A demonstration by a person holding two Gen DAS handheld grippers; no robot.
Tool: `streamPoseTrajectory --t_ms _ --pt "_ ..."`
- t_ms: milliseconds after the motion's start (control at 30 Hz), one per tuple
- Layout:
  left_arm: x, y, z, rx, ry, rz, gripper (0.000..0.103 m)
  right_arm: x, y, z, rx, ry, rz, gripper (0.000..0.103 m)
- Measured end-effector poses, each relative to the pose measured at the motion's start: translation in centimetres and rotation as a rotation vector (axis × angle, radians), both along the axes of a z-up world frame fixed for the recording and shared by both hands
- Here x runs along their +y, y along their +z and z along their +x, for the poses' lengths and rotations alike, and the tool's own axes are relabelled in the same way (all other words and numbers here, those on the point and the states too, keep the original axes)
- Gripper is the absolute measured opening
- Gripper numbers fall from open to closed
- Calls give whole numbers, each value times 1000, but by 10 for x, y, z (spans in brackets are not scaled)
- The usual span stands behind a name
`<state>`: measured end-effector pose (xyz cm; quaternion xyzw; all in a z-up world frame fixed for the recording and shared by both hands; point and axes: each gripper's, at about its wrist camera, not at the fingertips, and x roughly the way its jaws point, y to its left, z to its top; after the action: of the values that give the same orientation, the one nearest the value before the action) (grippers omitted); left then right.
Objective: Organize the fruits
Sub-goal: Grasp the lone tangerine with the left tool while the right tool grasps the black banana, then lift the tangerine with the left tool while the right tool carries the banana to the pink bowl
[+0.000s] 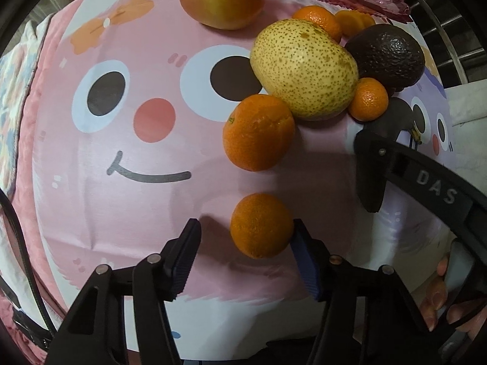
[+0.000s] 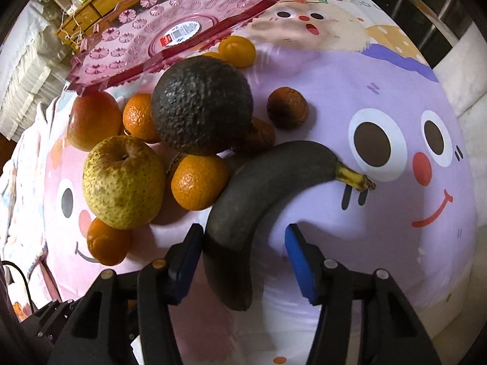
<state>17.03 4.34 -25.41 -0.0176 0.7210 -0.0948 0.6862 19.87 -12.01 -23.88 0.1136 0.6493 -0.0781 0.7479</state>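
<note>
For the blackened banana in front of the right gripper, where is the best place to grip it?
Grip the banana across its thick lower body, coming from the near end, where the open right gripper already straddles it; the stem is thin and curves away.

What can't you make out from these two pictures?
- Right wrist view: the blackened banana's near end lies between the right claw's fingers; contact unclear.
- Right wrist view: the pink tray hides the apple's top.
- Left wrist view: the pear covers part of the avocado.
</note>
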Motion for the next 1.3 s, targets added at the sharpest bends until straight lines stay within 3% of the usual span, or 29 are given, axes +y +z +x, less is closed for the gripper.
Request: streamPoseTrajectory --t_ms 133,233,267,767,967,1300 --pt "-1 -2 1 0 -3 -19 51 7 -2 5 -1 19 -40 52" --pt "-2 -3 1 0 -5 -59 38 12 0 6 -14 27 -19 40" --pt "-3 -2 1 -6 -11 -54 38 17 -1 4 -19 31 -17 34" --pt "1 15 -22 -69 -27 -60 37 5 10 -27 -80 -48 28 29" --pt "6 46 -22 -133 -54 -81 37 0 27 -44 -122 -97 37 29" --pt "18 129 11 -283 -69 -117 37 -11 94 -59 -247 -84 2 29"
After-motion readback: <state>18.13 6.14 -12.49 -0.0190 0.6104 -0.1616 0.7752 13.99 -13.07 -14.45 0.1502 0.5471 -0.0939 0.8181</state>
